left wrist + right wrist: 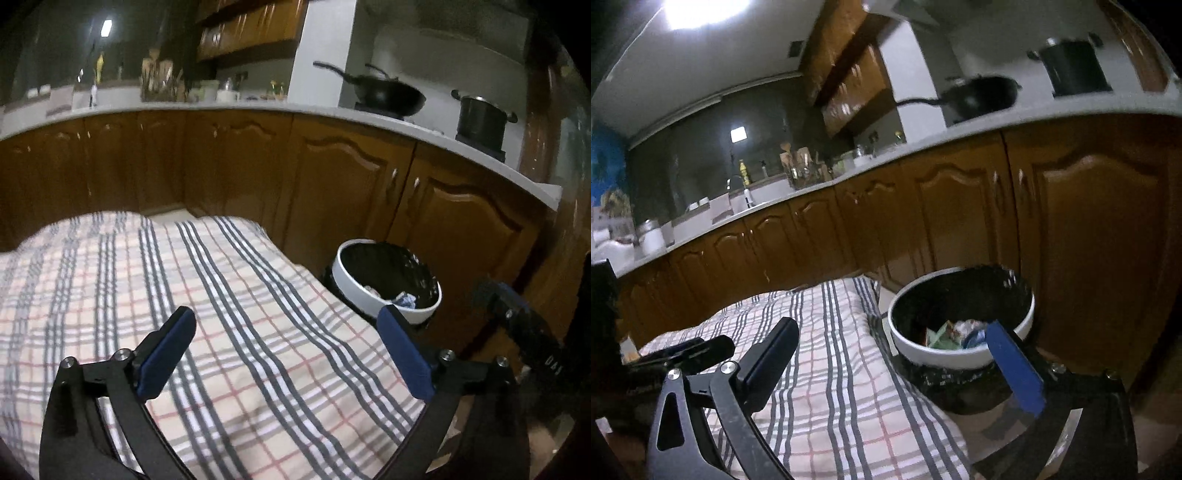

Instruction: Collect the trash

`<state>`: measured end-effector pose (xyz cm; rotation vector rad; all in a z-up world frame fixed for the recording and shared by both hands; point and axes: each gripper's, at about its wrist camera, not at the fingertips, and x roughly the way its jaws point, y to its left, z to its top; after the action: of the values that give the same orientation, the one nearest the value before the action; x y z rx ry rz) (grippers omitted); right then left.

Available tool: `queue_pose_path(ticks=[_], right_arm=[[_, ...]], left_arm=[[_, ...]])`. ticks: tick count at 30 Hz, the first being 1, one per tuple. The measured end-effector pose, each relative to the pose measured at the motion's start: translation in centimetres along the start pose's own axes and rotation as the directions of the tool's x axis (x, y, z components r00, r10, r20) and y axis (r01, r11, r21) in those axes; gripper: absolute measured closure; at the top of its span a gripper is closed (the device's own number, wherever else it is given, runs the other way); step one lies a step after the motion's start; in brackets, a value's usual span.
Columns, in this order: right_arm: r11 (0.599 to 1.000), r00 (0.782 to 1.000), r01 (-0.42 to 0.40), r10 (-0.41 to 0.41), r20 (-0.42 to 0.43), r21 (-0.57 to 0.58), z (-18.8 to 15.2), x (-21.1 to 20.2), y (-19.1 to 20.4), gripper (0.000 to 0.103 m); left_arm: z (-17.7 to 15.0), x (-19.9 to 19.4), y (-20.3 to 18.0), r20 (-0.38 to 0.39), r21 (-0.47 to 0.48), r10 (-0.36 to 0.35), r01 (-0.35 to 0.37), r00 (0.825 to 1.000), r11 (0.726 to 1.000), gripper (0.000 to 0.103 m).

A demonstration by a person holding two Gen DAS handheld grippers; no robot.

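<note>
A white-rimmed trash bin [369, 291] with a black liner stands on the floor beside the table, against the cabinets. It also shows in the right wrist view [1027, 317]. Crumpled paper and wrappers [955, 332] lie at its bottom, and a bit of them shows in the left wrist view [404, 298]. My left gripper [286, 328] is open and empty above the plaid tablecloth [184, 295]. My right gripper [892, 341] is open and empty, its right finger over the bin's near rim. No trash shows on the cloth.
Brown cabinet doors [351, 184] run behind the table under a white counter [221, 107]. A black wok [388, 96] and a black pot [480, 122] sit on the counter. The other gripper's black body [524, 325] shows at the right of the left wrist view.
</note>
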<state>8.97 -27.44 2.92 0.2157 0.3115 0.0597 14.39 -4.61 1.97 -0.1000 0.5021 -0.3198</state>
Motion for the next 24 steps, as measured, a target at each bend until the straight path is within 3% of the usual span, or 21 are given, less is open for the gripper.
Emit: queue_pose_path(ticks=[3, 6, 10, 24], right_arm=[[1.0, 0.997, -0.01, 0.012, 0.078, -0.018, 0.6, -1.5, 0.5, 0.0], [0.999, 0.994, 0.009, -0.004, 0.111, -0.041, 0.1, -1.8, 0.8, 0.0], [0.997, 0.994, 0.055, -0.048, 0.097, -0.063, -1.4, -1.1, 0.8, 0.0], [0.999, 0.998, 0.032, -0.029, 0.051, -0.044, -3.9, -0.3, 1.2, 0.0]], left_arm=[[0.0, -1.5, -0.3, 0.074, 0.032, 0.059, -0.062, 0.995, 0.998, 0.0], [-0.6, -1.8, 0.0, 0.089, 0.034, 0.091, -0.094, 0.992, 0.995, 0.0], [-1.6, -1.4, 0.9, 0.071, -0.001, 0.098, -0.098, 0.993, 0.995, 0.0], [-3.8, -1.1, -0.2, 0.079, 0.062, 0.177, -0.182, 0.981, 0.981, 0.0]])
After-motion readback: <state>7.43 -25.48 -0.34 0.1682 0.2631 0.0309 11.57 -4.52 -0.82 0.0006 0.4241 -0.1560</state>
